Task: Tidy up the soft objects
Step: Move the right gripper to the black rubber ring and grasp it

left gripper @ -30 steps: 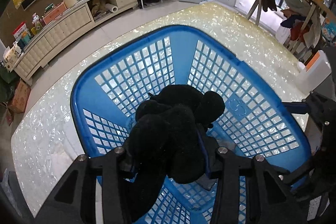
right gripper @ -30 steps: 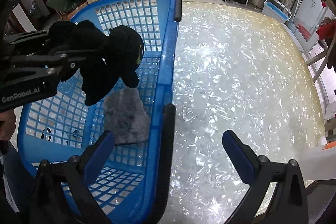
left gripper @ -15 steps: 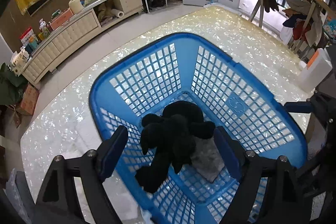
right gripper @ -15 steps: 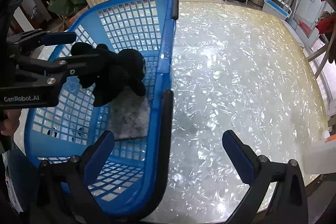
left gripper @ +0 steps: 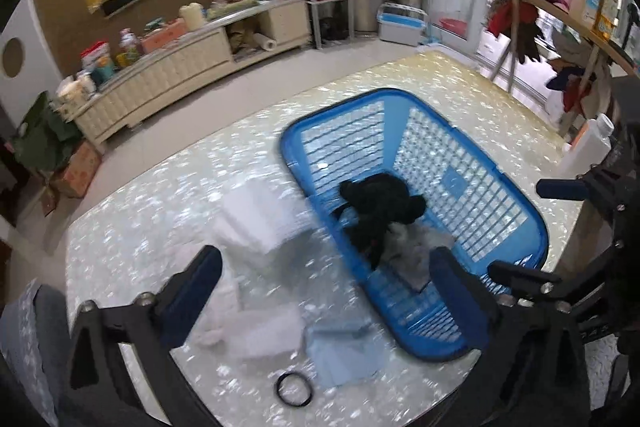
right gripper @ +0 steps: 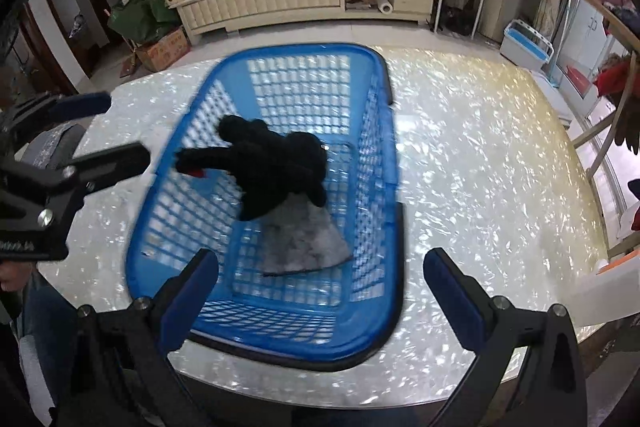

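Progress looks partial: black plush toy (right gripper: pixel 276 171) and grey cloth (right gripper: pixel 304 243) lie inside the blue plastic lattice basket (right gripper: pixel 384 131) on the pearly bench (right gripper: pixel 480 163). Left claw (left gripper: pixel 324 291) is opening, empty; right claw (right gripper: pixel 320 287) spread wide, empty. Only the left view shows white folded cloths (left gripper: pixel 260 219), pale blue cloth (left gripper: pixel 344 351) and black ring (left gripper: pixel 295 389) outside it.

Blue basket (right gripper: pixel 384 131) walls ring the black plush (right gripper: pixel 276 171); top open, tabletop (right gripper: pixel 480 167) right seemingly bare.

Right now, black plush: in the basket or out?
In. The black plush lies inside the blue basket, partly on a grey cloth, clear of both hand-held grippers.
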`<state>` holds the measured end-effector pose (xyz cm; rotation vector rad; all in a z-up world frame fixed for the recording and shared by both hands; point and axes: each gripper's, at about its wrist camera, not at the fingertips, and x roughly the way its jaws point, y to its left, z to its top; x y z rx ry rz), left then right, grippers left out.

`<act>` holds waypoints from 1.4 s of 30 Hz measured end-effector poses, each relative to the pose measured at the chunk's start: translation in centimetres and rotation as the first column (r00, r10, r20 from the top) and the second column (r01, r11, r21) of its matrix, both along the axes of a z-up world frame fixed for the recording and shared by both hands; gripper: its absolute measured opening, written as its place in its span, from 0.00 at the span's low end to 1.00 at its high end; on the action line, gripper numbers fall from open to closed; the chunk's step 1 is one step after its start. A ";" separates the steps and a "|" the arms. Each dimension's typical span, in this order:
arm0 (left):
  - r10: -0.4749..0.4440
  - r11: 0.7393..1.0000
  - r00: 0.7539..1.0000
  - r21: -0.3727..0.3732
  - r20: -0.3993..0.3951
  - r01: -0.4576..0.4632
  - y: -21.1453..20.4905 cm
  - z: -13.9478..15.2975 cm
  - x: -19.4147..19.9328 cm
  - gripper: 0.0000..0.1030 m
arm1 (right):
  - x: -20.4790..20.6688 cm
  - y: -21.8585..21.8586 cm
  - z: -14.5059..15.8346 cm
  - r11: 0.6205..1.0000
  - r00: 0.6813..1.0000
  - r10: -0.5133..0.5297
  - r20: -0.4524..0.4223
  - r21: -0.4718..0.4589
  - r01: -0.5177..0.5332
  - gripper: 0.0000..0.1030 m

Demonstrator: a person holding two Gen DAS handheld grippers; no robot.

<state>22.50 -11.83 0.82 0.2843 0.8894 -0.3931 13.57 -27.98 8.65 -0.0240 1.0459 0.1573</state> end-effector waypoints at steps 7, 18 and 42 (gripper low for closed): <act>0.093 0.995 0.996 -0.024 0.012 -0.093 6.0 1.3 -3.0 1.00 | -1.8 4.6 2.4 0.999 0.998 0.047 0.046 -0.007 -0.047 1.00; 0.200 0.976 0.980 -0.083 -0.007 -0.200 15.0 0.9 -6.4 1.00 | -3.1 11.8 3.2 0.990 0.988 0.137 0.068 -0.051 -0.134 1.00; 0.309 0.948 0.934 -0.020 -0.177 -0.317 24.2 -9.7 -8.7 1.00 | -0.9 23.5 -7.7 0.932 0.932 0.336 -0.139 -0.093 -0.350 0.95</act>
